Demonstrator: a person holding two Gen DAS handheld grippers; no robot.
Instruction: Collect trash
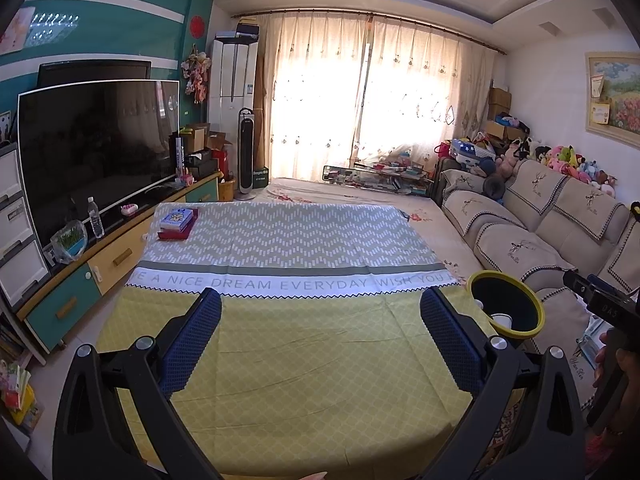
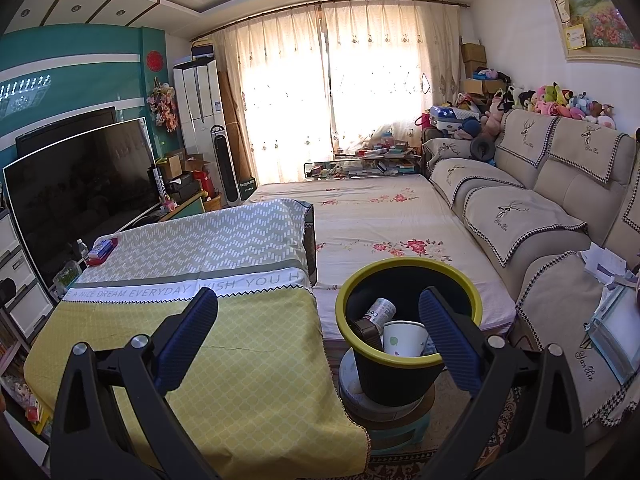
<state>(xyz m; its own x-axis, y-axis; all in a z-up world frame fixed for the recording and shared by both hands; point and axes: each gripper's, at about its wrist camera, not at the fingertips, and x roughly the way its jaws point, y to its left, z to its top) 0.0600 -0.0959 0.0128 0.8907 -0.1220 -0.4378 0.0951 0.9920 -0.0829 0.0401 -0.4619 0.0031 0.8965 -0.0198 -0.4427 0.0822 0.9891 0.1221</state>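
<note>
A black bin with a yellow rim (image 2: 404, 356) stands on a stool to the right of the cloth-covered table (image 2: 224, 360). Inside it lie a white paper cup (image 2: 402, 338), a printed can (image 2: 380, 310) and a dark carton (image 2: 368, 332). My right gripper (image 2: 318, 300) hovers open, one finger over the table edge, the other over the bin's right side, holding nothing. My left gripper (image 1: 320, 300) is open above the yellow part of the table (image 1: 304, 364), empty. In the left wrist view the bin (image 1: 506, 304) sits at the table's right corner, with a white cup (image 1: 502, 320) showing inside.
A stack of small boxes (image 1: 176, 222) lies at the table's far left corner. A TV (image 1: 96, 148) on a low cabinet runs along the left. A sofa (image 2: 552, 216) lines the right wall. A flowered mat (image 2: 384, 220) lies beyond the bin.
</note>
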